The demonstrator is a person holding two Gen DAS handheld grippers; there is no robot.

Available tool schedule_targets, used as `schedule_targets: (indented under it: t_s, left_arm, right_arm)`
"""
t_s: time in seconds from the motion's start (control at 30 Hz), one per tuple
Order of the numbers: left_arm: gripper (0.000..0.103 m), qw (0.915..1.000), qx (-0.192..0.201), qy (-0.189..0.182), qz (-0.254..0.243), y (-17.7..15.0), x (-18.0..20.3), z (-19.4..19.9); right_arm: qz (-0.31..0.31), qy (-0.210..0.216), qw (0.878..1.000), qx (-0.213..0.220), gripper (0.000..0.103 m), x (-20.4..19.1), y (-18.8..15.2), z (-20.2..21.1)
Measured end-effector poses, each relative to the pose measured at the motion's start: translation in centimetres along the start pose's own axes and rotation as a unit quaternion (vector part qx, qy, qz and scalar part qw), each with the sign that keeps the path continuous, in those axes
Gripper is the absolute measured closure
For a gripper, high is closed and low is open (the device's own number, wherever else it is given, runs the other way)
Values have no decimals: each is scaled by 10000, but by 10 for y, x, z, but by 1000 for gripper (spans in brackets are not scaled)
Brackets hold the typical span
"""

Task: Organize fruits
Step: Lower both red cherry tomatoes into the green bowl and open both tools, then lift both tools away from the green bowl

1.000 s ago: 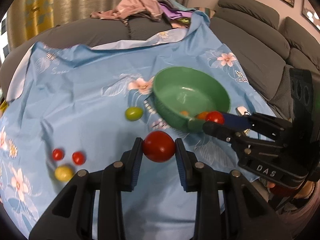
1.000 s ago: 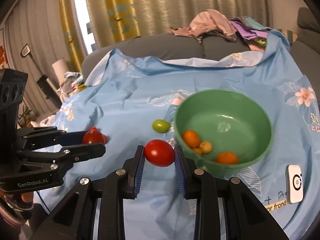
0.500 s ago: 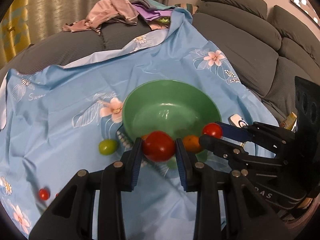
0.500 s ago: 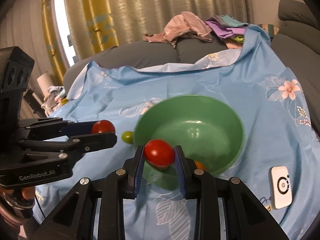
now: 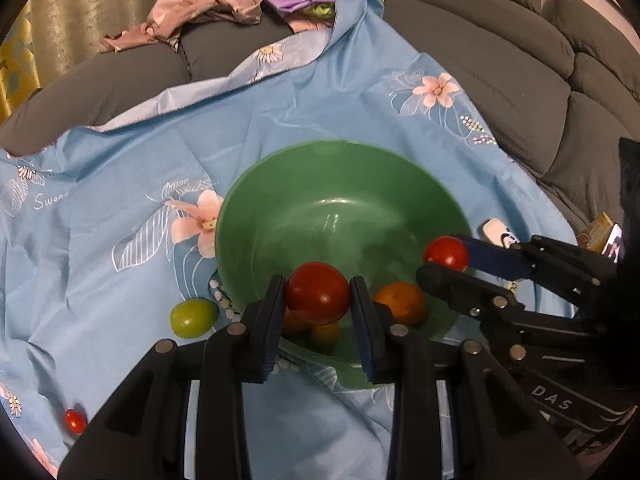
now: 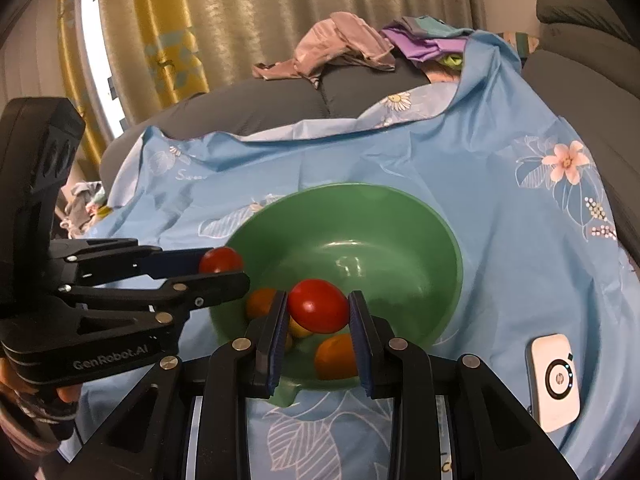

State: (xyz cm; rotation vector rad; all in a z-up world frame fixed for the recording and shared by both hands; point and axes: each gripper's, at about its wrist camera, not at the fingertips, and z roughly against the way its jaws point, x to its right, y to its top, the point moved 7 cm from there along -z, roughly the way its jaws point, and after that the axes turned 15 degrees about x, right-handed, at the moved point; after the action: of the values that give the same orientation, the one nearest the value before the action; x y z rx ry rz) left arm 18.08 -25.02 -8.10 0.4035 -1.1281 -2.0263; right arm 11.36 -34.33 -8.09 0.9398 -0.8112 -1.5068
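My left gripper is shut on a red tomato and hangs over the near rim of the green bowl. My right gripper is shut on another red tomato, also above the bowl. Each gripper shows in the other's view: the right one at the bowl's right, the left one at its left rim. Orange and yellow fruits lie in the bowl. A green tomato lies on the cloth left of the bowl, and a small red one at the lower left.
A blue flowered cloth covers the grey sofa. A pile of clothes lies at the back. A small white device rests on the cloth right of the bowl. Curtains hang behind.
Both grippers, each with its tomato, have moved from in front of the bowl to above its near rim. The loose fruits on the cloth have slid toward the lower left of the left wrist view.
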Motion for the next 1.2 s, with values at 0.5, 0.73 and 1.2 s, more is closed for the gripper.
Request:
schedule_targets:
  t_s: [0.5, 0.73, 1.2]
  left_arm:
    - [71, 9996, -221, 169, -28, -12, -7, -20]
    - [48, 9994, -64, 316, -150, -9, -6, -14]
    - [11, 9942, 203, 1040, -185, -16, -20, 37]
  right_arm:
    - [-13, -153, 9994, -303, 71, 10, -11, -19]
    - [-6, -249, 9992, -319, 71, 11, -12, -16]
    - [-101, -208, 9995, -228, 66, 0, -7, 12]
